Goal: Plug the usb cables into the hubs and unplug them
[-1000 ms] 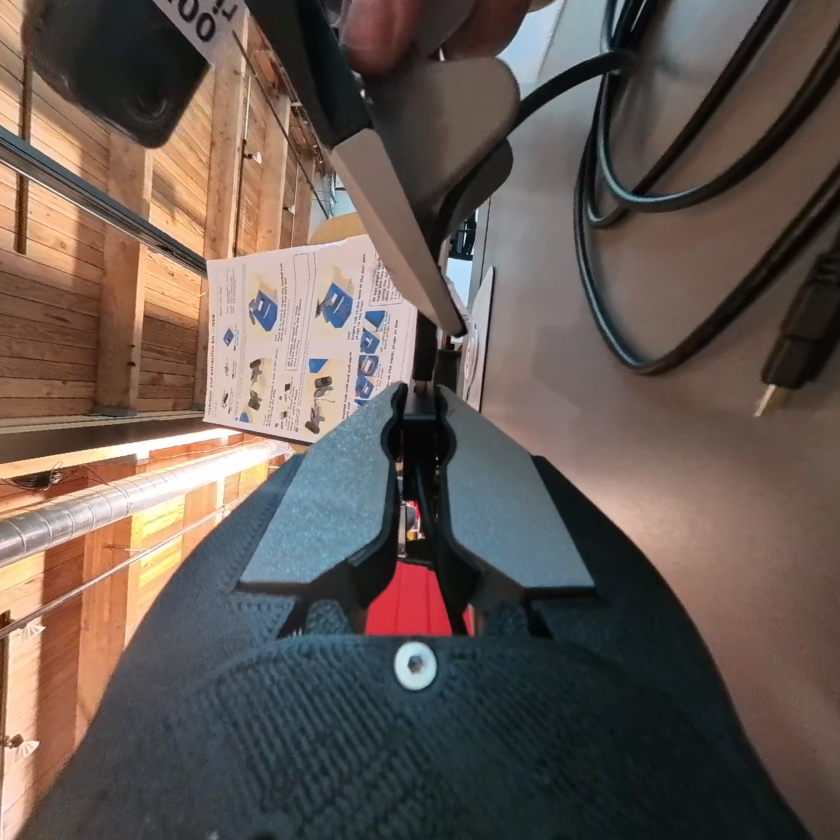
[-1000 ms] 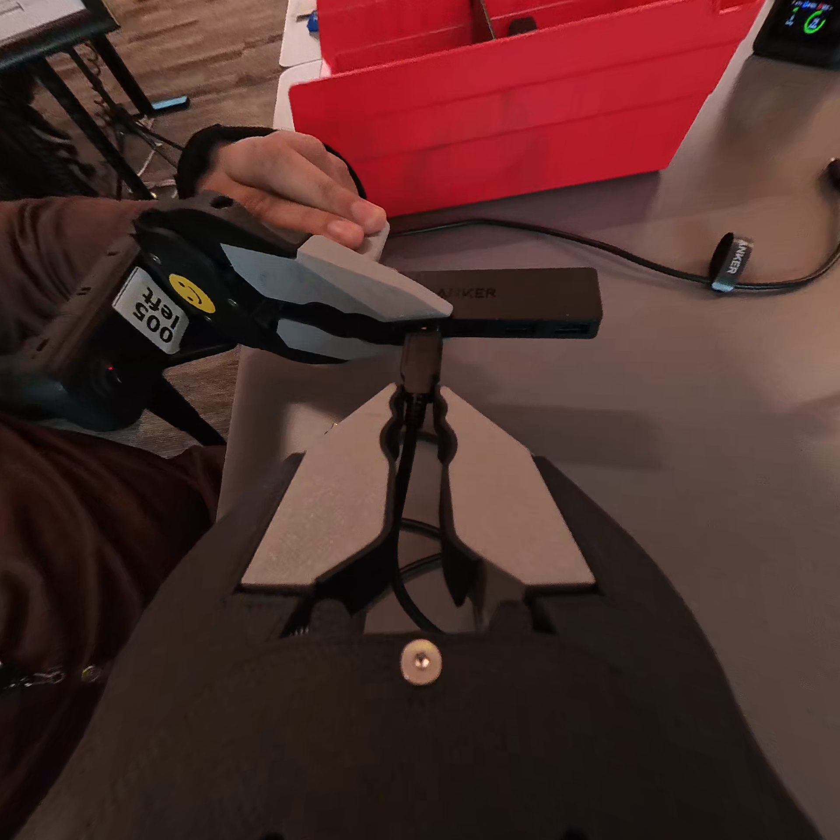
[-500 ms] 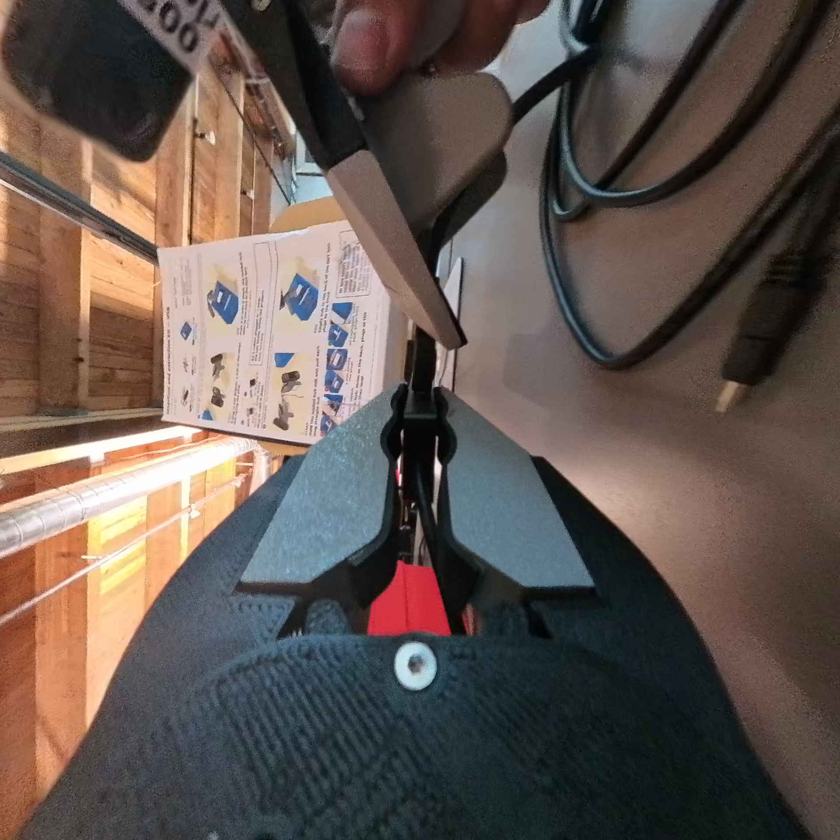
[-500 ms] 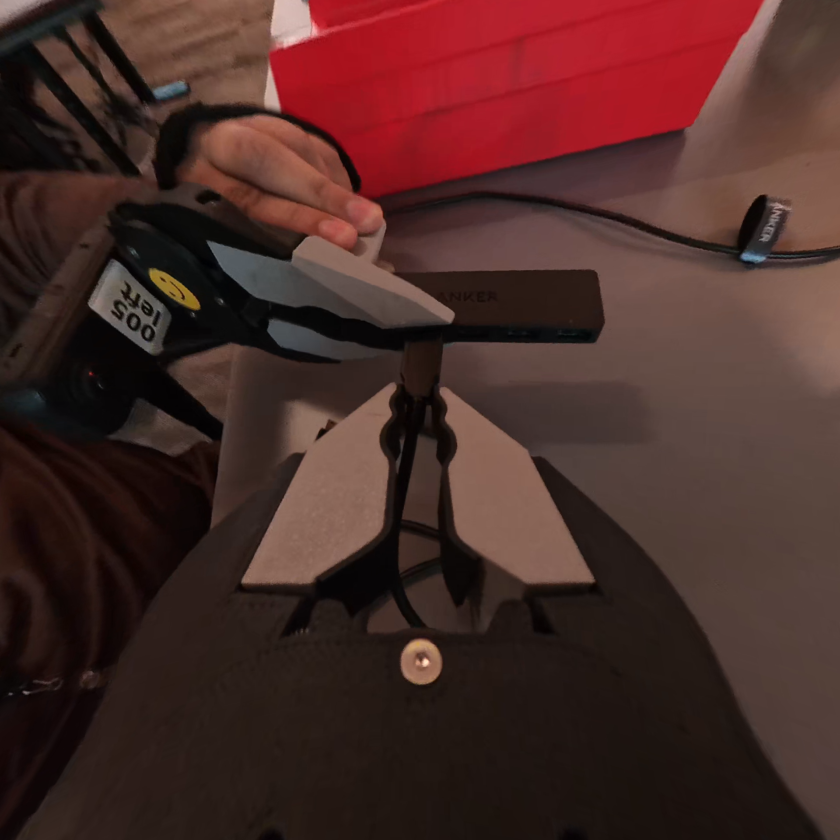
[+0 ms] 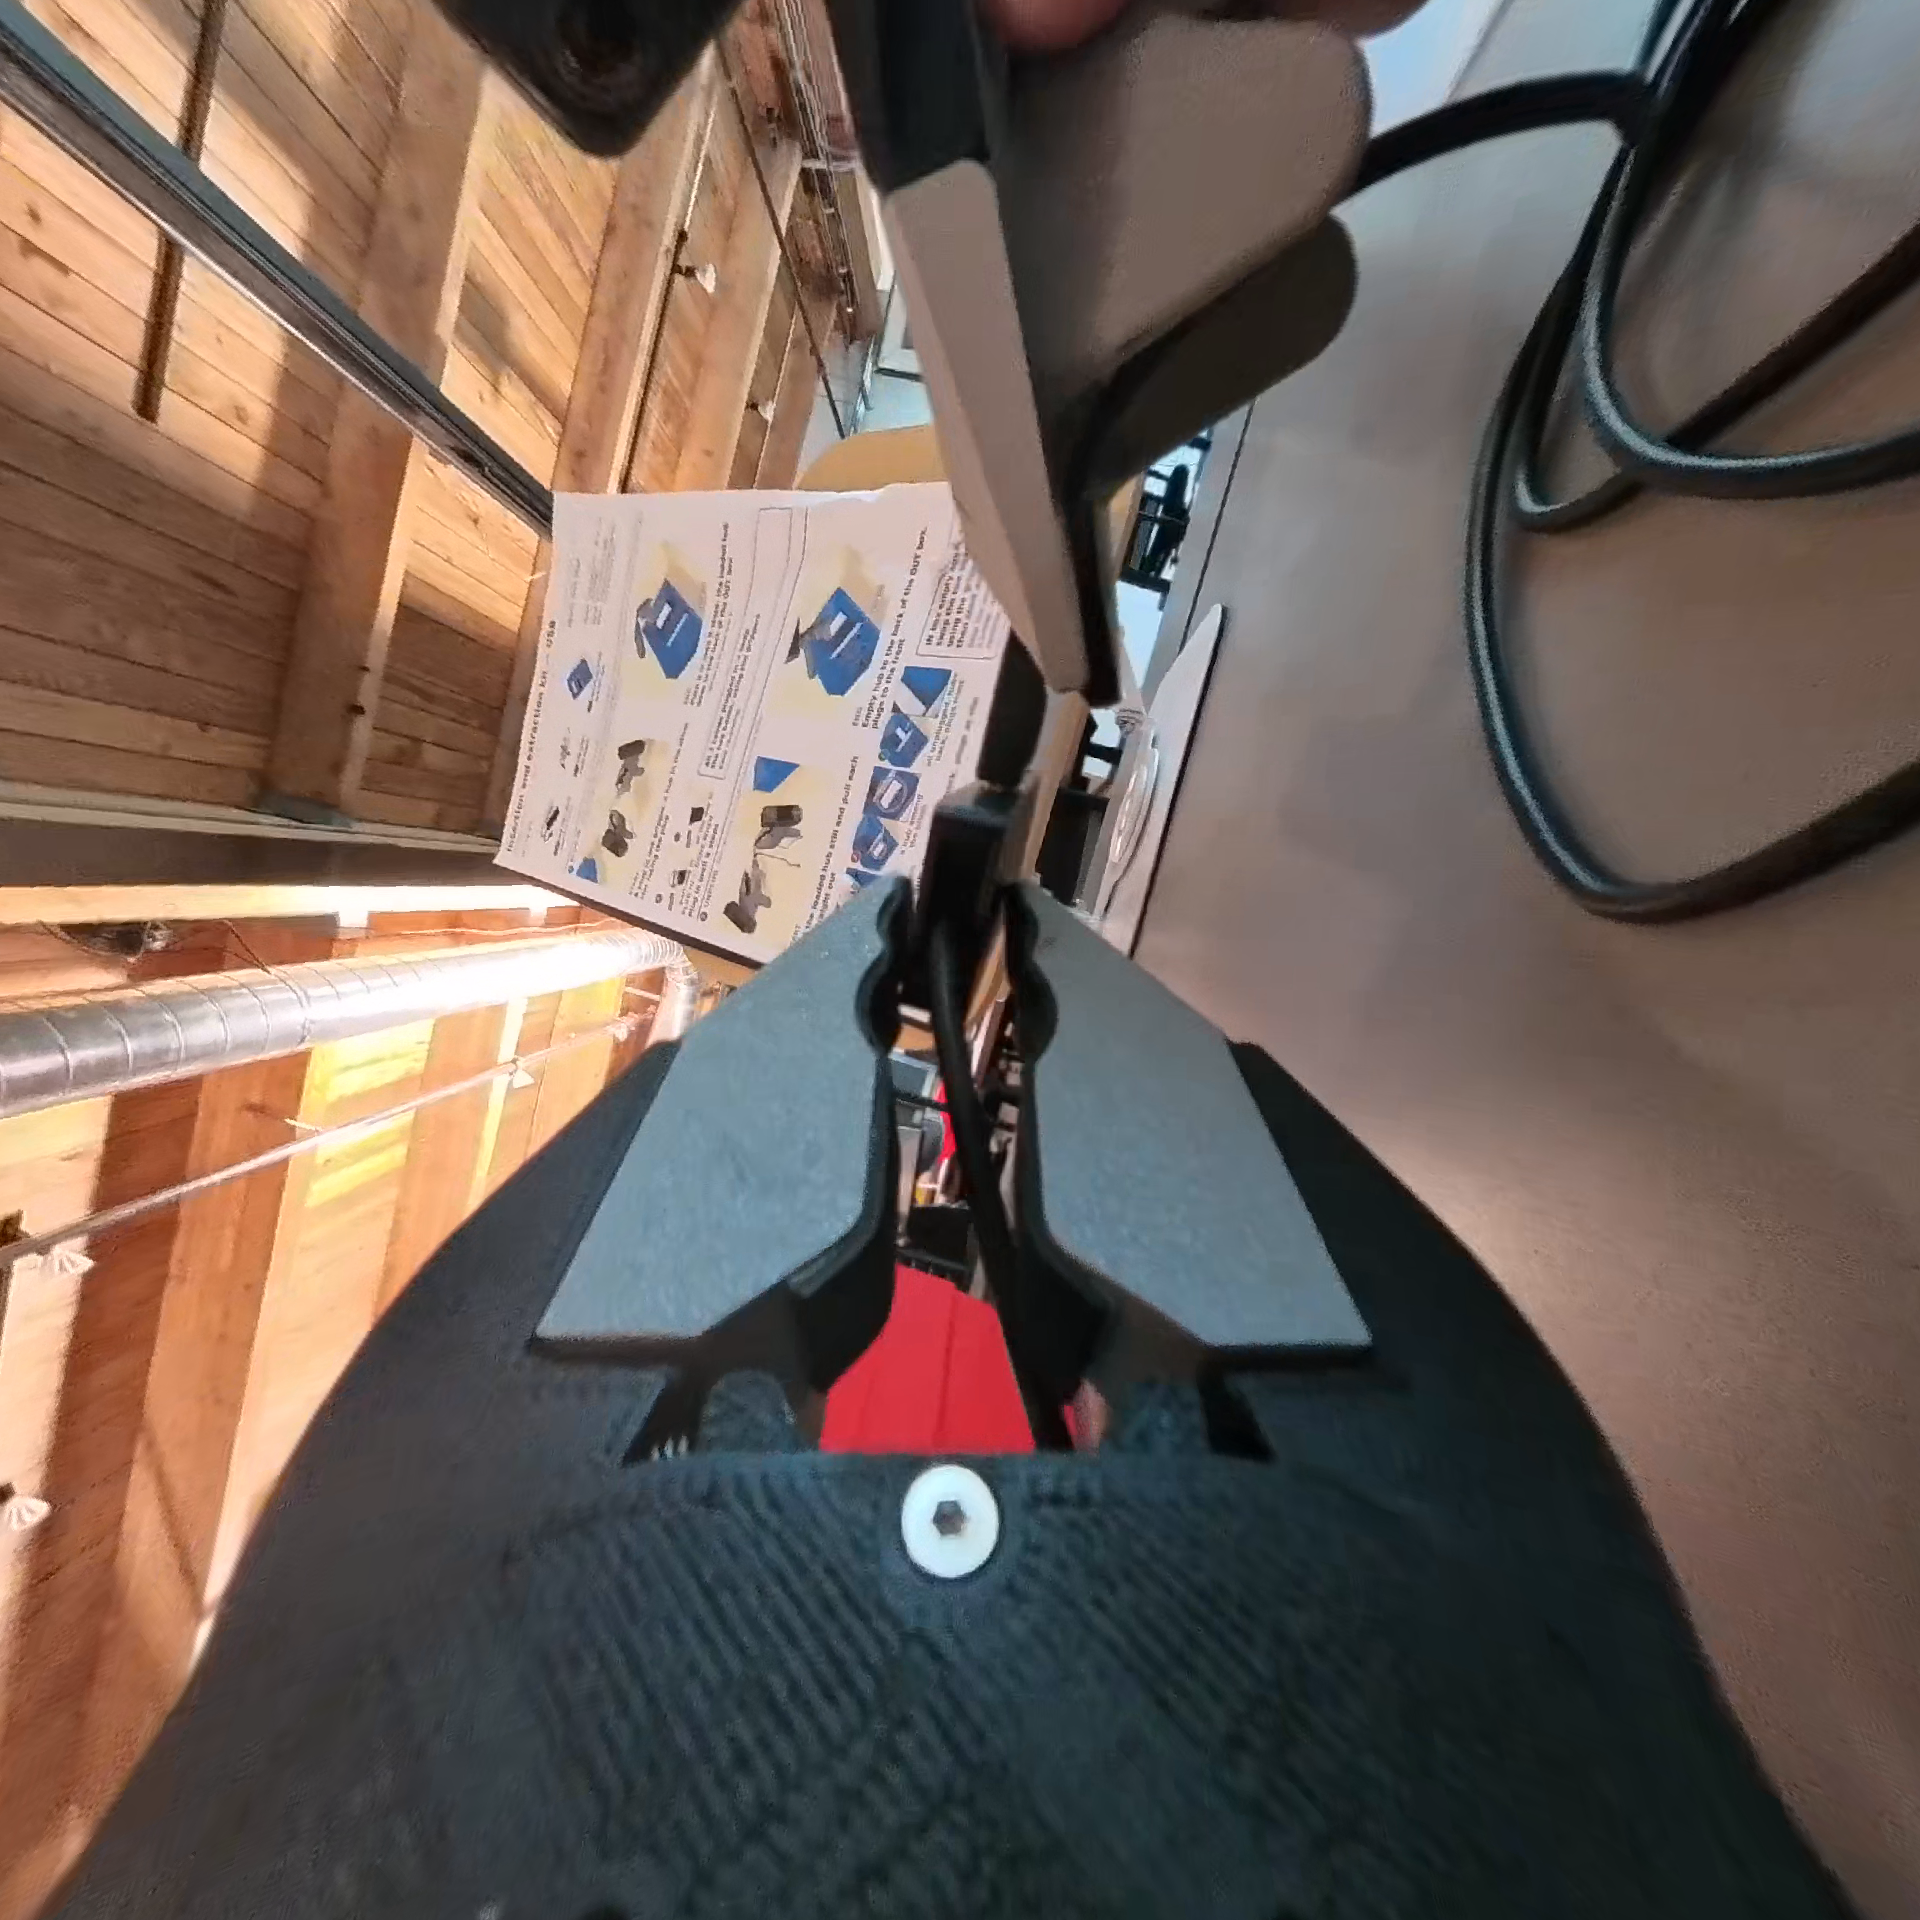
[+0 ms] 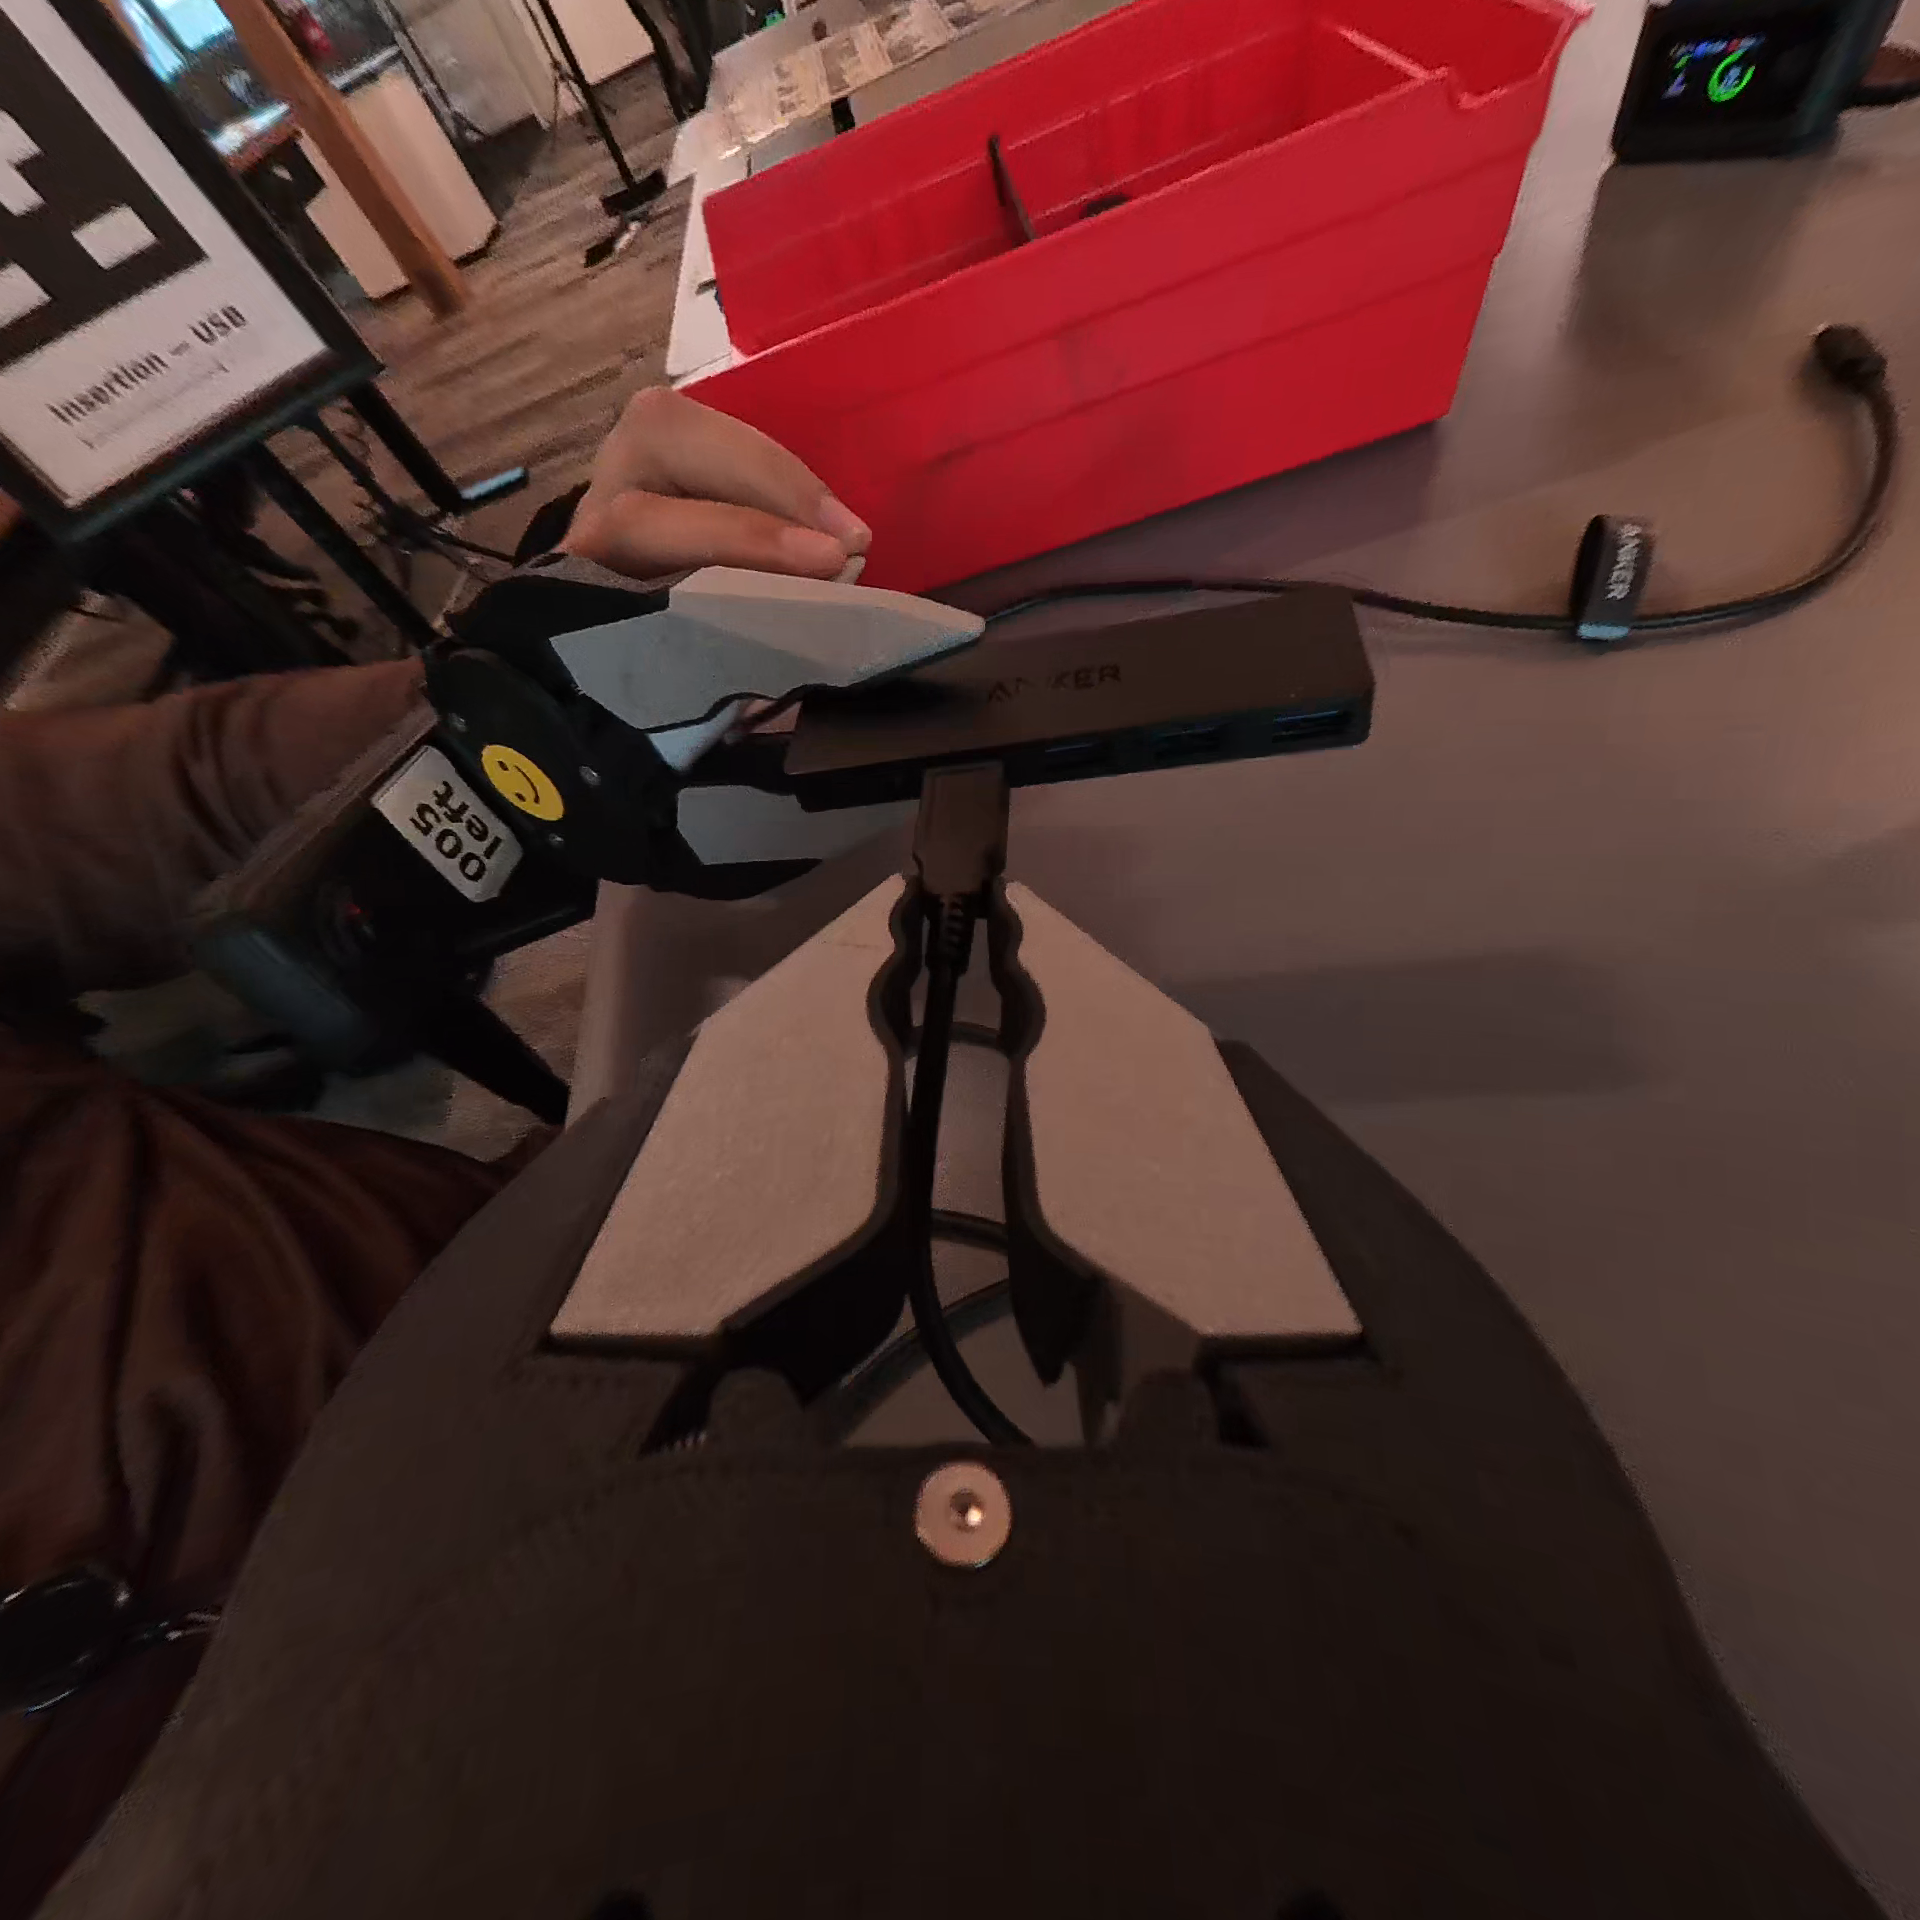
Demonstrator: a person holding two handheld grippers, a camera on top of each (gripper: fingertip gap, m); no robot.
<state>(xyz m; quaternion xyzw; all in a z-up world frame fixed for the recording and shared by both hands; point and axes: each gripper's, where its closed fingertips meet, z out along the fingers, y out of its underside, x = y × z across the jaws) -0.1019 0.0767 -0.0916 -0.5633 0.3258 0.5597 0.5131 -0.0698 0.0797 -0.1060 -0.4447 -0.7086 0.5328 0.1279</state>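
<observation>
Closest in, the right gripper (image 6: 958, 900) is clenched on a USB plug (image 6: 961, 821). The plug's moulded body sticks out just ahead of the jaws, and its cable (image 6: 928, 1143) trails back through the gap between them. Gripping the stiff body rather than the soft cord looks deliberate, since push or pull then goes straight along the connector.

Directly ahead of the tips, the plug meets the long side of a black hub (image 6: 1164, 686). No bare metal shows at the join, so I judge it seated, though whether this is the end of plugging in or the start of pulling out cannot be told. Three free ports (image 6: 1184, 743) lie to the right of the jaws, along the same edge.

The hub hangs above the grey table (image 6: 1455, 1039), slightly tilted, with its shadow below it. To the left of the right jaws, the left gripper (image 5: 958, 914) pinches the hub's end flat between upper and lower fingers — as far as I can tell it is clamped, a brace against the other hand's force. From its own camera the hub appears edge-on between the dark fingers.

Beyond the tips, the hub's own lead (image 6: 1714, 613) runs off to the right across the table. Past that stands a red bin (image 6: 1091, 416), likely there to hold the hubs. In the left wrist view, loose coiled cables (image 5: 1558, 499) lie on the table to the right of the jaws, and an illustrated sheet (image 5: 748, 707) stands farther off, ahead and to the left.
</observation>
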